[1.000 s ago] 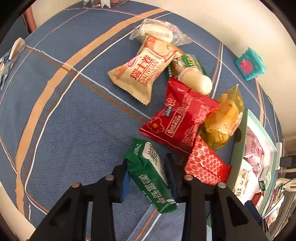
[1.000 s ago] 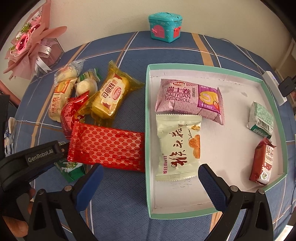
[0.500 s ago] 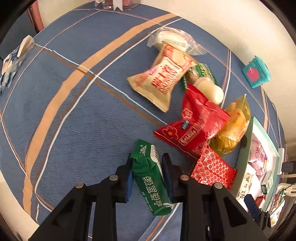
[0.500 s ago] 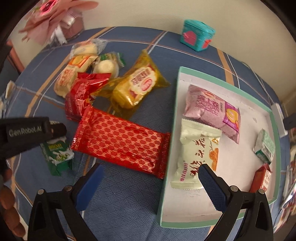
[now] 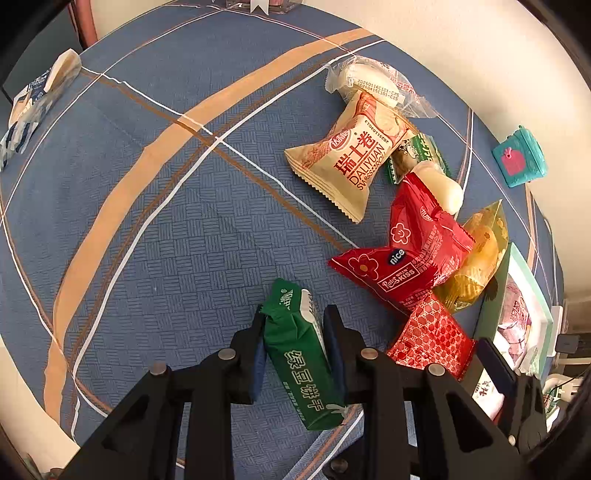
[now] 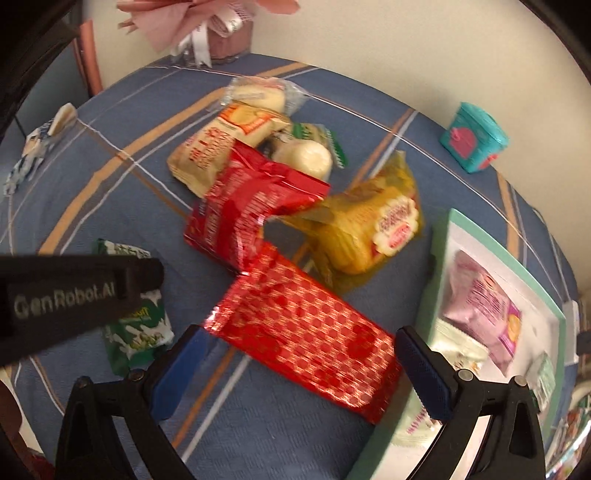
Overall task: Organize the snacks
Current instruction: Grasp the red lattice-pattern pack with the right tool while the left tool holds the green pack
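Note:
My left gripper [image 5: 297, 332] is shut on a green snack pack [image 5: 301, 354], which also shows in the right wrist view [image 6: 136, 325] under the left gripper's arm. My right gripper [image 6: 303, 365] is open above a long red patterned pack [image 6: 306, 332]. A pile of snacks lies on the blue cloth: a cream Swiss roll pack [image 5: 351, 162], a red Kiss pack [image 5: 410, 258] and a yellow cake pack [image 6: 369, 229]. The green-rimmed tray [image 6: 439, 243] at the right holds a purple pack [image 6: 484, 302] and others.
A teal toy box [image 6: 474, 138] stands at the back near the wall. A pink bouquet [image 6: 207, 22] stands at the back left. A blue-white packet [image 5: 33, 107] lies at the cloth's left edge.
My left gripper closed on the green pack and lifted it slightly. My right gripper swung left from over the tray to above the long red pack.

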Tool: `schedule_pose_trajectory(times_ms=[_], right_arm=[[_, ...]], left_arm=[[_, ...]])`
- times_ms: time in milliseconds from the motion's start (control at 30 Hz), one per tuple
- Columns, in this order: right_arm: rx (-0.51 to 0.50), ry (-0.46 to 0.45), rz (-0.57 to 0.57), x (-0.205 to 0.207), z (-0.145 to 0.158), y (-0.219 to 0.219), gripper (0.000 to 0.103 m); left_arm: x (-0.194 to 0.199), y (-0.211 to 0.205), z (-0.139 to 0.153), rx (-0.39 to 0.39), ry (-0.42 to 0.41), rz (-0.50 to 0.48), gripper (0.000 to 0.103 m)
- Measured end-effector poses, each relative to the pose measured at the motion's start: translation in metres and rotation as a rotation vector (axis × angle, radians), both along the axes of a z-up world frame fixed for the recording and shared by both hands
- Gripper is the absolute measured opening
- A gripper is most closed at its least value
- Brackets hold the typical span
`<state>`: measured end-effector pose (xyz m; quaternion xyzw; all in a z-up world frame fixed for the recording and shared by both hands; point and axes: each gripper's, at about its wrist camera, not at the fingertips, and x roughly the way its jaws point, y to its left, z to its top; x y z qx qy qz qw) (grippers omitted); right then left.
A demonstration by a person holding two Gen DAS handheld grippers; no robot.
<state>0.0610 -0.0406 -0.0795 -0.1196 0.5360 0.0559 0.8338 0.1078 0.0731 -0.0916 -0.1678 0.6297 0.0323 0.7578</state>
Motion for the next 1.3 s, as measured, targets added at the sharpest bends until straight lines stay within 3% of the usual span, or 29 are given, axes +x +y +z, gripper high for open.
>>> schedule_pose_trajectory(times_ms=[367,733,933,1300], right_arm=[[0.1,0.023,0.014,0.025,-0.011,-0.012,0.1],[0.176,0.115,0.009,0.038,-0.023,-0.022,0.099],[0.205,0.153,-0.013,0.029,-0.024,-0.036,0.097],[0.222,0.195,0.008,0.032,-0.031,-0.045,0.094]], left_arm=[[0.006,-0.003,-0.009,-0.005,0.002,-0.004,0.031],[0.008,-0.012,-0.011,-0.003,0.008,-0.016,0.031],[0.008,-0.018,-0.01,-0.023,0.009,-0.034,0.048],[0.007,-0.024,-0.009,-0.028,0.007,-0.038,0.049]])
